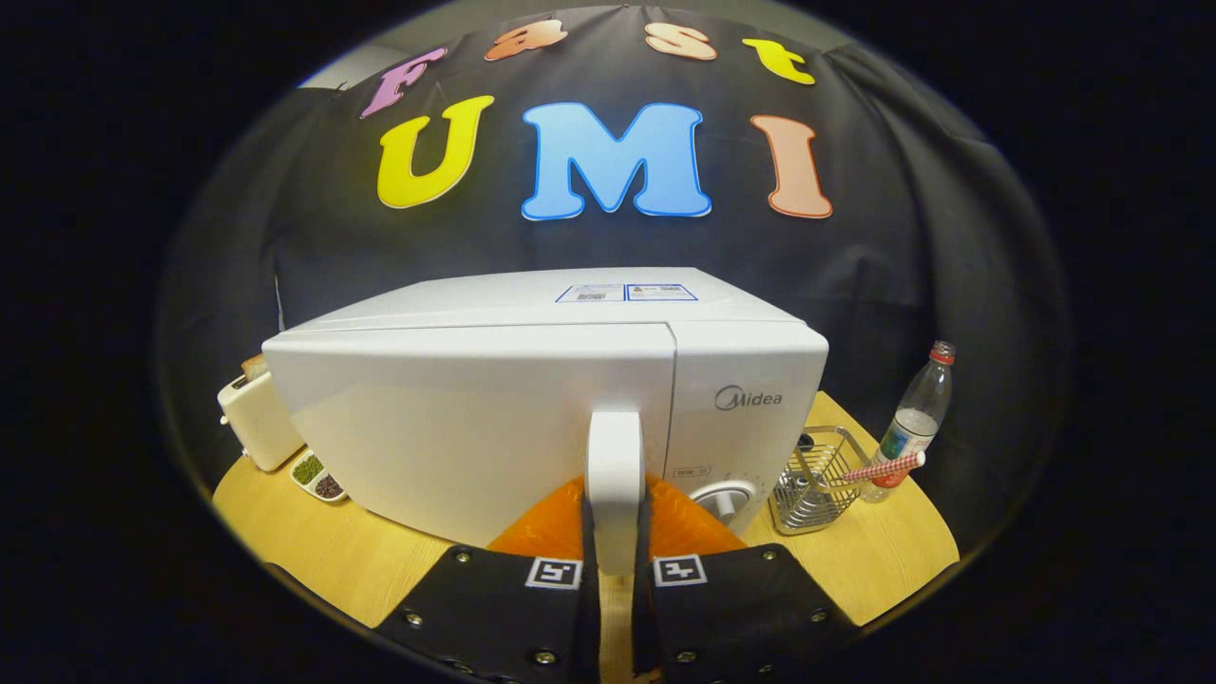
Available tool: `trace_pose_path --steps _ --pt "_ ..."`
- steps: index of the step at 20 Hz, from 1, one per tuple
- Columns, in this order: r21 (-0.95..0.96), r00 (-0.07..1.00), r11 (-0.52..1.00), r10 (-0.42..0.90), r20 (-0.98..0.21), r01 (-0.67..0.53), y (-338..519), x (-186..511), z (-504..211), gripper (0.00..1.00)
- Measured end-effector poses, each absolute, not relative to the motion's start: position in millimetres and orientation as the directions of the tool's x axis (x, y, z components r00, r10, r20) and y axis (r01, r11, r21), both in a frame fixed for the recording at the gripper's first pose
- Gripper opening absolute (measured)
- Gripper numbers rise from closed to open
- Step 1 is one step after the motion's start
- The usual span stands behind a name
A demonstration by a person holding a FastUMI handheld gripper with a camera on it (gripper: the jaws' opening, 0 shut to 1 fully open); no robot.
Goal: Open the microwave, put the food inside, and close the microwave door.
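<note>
Behind everything hangs a black cloth wall (pixel 902 247), and below it a light wooden desk (pixel 313 541) carries all the things. On the desk stands a white microwave (pixel 475 418), turned a little so that its door faces the camera. The door looks closed, or very nearly closed, and its white vertical handle (pixel 614 465) rises just ahead of the gripper (pixel 616 570). The fingers stand narrow, one on each side of the lower part of the handle, and they appear to press on it from both sides. To the right of the door is the control panel with a round knob (pixel 727 499). Left of the microwave a cream toaster (pixel 255 418) stands, with a slice of bread showing at its top, and near it lies a small white dish (pixel 318 478) with green and dark contents. Right of the microwave there is a wire basket (pixel 817 480), and beside it a clear plastic bottle (pixel 917 418) with a red cap. Something orange (pixel 546 527) lies low between the fingers and the microwave; I cannot tell what it is.
</note>
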State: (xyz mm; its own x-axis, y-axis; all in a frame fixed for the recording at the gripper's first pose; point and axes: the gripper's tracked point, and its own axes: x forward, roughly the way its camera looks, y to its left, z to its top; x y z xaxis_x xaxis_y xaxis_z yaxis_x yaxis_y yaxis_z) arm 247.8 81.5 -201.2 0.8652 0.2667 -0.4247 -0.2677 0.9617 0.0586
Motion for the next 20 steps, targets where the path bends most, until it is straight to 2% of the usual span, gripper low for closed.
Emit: trace_pose_path --steps 3,6,10,12,20 --pt "0.043 0.846 0.957 0.273 -0.459 -0.286 79.3 240.6 -202.4 0.13" --pt "-0.017 0.858 0.950 0.273 -0.435 -0.311 78.6 209.3 -196.9 0.13" --pt "0.039 0.849 0.962 0.257 -0.461 -0.270 78.2 183.7 -196.8 0.13" --pt "0.078 0.838 0.962 0.267 -0.475 -0.263 83.5 167.0 -195.2 0.22" --pt "0.033 0.841 0.961 0.258 -0.475 -0.276 100.1 102.5 -183.7 0.25"
